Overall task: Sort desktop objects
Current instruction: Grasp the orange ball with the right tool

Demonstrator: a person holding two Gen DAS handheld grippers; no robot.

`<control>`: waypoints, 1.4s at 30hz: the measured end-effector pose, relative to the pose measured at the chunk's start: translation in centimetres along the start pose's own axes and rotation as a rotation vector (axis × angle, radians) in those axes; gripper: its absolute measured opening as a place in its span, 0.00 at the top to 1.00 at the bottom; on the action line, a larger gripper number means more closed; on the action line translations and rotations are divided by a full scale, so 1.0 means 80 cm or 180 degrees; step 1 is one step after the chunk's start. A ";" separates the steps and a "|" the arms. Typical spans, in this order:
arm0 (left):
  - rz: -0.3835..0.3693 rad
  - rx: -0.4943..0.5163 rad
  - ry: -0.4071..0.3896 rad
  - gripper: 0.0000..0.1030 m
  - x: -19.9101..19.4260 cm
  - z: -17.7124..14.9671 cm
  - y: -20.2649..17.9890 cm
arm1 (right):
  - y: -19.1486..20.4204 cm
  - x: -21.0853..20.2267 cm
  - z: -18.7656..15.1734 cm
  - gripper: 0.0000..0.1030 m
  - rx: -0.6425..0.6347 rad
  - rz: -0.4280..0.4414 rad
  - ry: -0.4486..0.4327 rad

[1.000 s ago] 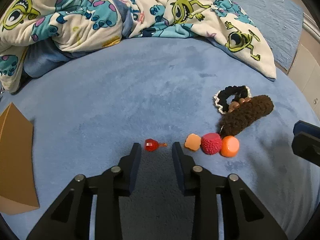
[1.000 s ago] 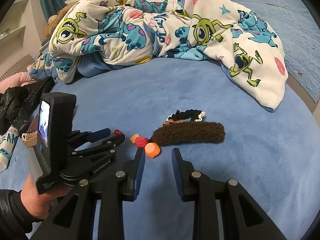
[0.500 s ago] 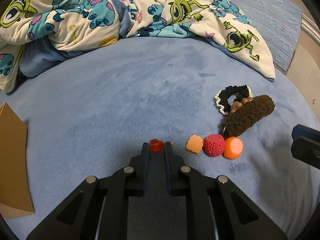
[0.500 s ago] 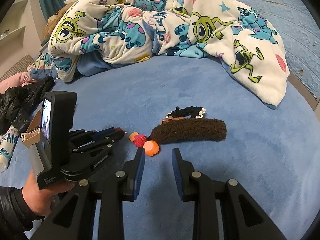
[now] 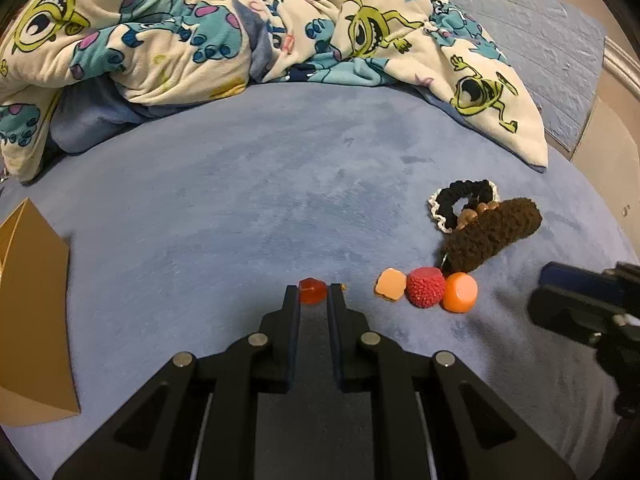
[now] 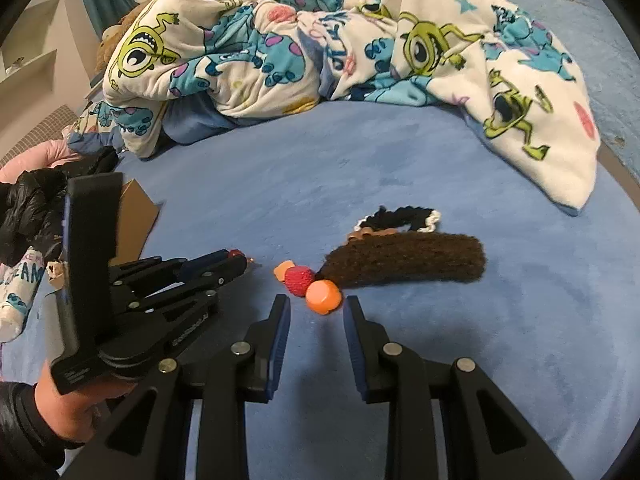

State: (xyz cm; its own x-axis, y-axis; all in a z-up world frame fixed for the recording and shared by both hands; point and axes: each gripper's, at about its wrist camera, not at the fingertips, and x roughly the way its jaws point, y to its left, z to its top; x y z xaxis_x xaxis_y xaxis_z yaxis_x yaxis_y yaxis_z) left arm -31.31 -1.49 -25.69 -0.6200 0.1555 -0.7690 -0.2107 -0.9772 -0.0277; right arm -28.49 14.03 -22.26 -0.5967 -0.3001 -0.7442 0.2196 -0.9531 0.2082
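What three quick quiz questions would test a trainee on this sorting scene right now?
1. True or false: the left gripper is shut on the red bead.
2. Which lies nearest the right gripper? A) orange cap B) black hair tie C) cardboard box
3. Fill in: the brown fuzzy clip rests on the blue ___.

Key: 1 true; 2 A; 3 bedcover.

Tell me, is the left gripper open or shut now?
Shut: the left gripper has its fingertips pressed on both sides of the red gem.
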 end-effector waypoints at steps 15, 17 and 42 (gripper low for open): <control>0.0047 -0.0109 0.0016 0.87 -0.010 -0.007 0.010 | 0.023 0.049 0.006 0.73 -0.0279 -0.0261 0.0194; 0.0057 -0.0107 0.0018 0.87 -0.010 -0.007 0.009 | 0.025 0.053 0.005 0.73 -0.0307 -0.0305 0.0221; 0.0095 -0.0138 -0.0051 0.87 -0.045 -0.007 0.015 | 0.029 0.035 0.018 0.74 -0.0277 -0.0393 0.0179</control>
State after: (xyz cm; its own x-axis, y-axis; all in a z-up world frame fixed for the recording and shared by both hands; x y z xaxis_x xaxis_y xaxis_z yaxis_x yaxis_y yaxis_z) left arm -28.92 -3.32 -23.28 -0.6377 0.1282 -0.7596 -0.1593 -0.9867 -0.0328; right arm -30.72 10.93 -22.95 -0.5797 -0.1759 -0.7956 0.2148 -0.9749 0.0591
